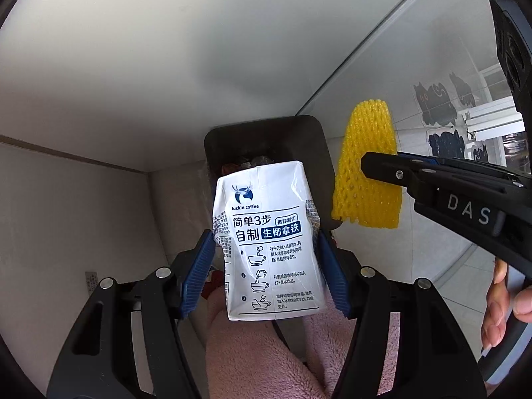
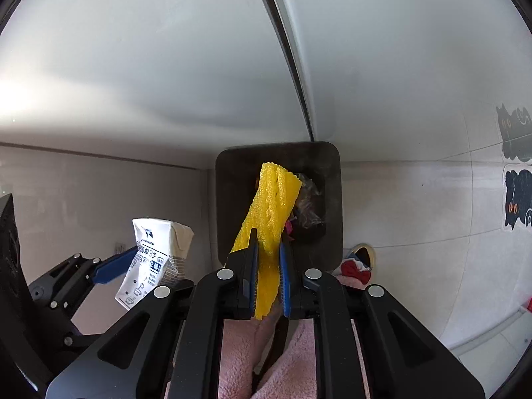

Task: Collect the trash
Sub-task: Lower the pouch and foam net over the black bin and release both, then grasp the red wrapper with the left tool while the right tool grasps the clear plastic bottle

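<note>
My left gripper (image 1: 266,259) is shut on a white Luckin Coffee carton (image 1: 271,242) and holds it above the near edge of a dark square trash bin (image 1: 266,139). The carton also shows in the right wrist view (image 2: 156,259), left of the bin (image 2: 332,199). My right gripper (image 2: 268,266) is shut on a yellow foam fruit net (image 2: 271,212) and holds it over the bin's opening. In the left wrist view the net (image 1: 365,166) hangs from the right gripper (image 1: 369,166) to the right of the bin. Crumpled wrappers (image 2: 309,206) lie inside the bin.
The bin stands on a pale tiled floor against a white wall (image 2: 166,66) and a glass panel (image 1: 415,83). Black cat stickers (image 2: 515,196) sit on the floor at right. Pink fuzzy fabric (image 1: 259,349) and a slipper with a red bow (image 2: 359,266) are below the grippers.
</note>
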`<action>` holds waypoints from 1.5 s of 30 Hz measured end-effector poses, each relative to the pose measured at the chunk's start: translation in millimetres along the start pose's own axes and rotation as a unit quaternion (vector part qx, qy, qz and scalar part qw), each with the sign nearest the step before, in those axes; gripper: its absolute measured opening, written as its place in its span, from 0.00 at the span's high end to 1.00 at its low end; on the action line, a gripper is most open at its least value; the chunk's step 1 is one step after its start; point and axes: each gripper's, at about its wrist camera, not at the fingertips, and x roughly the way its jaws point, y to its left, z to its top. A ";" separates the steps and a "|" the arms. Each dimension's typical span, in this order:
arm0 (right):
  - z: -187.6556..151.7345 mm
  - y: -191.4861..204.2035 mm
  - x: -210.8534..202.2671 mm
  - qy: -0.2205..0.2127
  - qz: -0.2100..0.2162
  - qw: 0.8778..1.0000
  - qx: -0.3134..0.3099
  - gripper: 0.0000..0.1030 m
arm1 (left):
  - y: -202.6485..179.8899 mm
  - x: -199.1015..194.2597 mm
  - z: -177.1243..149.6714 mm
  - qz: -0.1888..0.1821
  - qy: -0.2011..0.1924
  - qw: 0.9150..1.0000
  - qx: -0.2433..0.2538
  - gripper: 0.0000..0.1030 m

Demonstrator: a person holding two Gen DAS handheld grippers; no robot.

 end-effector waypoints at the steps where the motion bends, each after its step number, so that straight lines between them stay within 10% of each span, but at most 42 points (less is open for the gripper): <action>1: -0.2 0.1 -1.0 -0.001 0.001 1.000 0.001 0.86 | -1.2 -2.1 -1.3 -0.001 0.002 1.000 -0.001 0.42; 12: 10.0 7.7 -9.0 -0.004 0.000 1.000 0.002 0.57 | -1.3 -12.3 6.6 -0.004 -0.010 1.000 -0.002 0.29; 20: 15.7 10.7 -26.7 -0.014 -0.015 1.000 -0.002 0.04 | -0.4 -36.5 8.8 -0.001 -0.018 1.000 0.000 0.08; 45: -11.2 28.2 -263.4 -0.134 -0.015 0.991 -0.024 0.03 | 22.8 -286.2 -11.0 0.004 -0.169 0.986 -0.015 0.08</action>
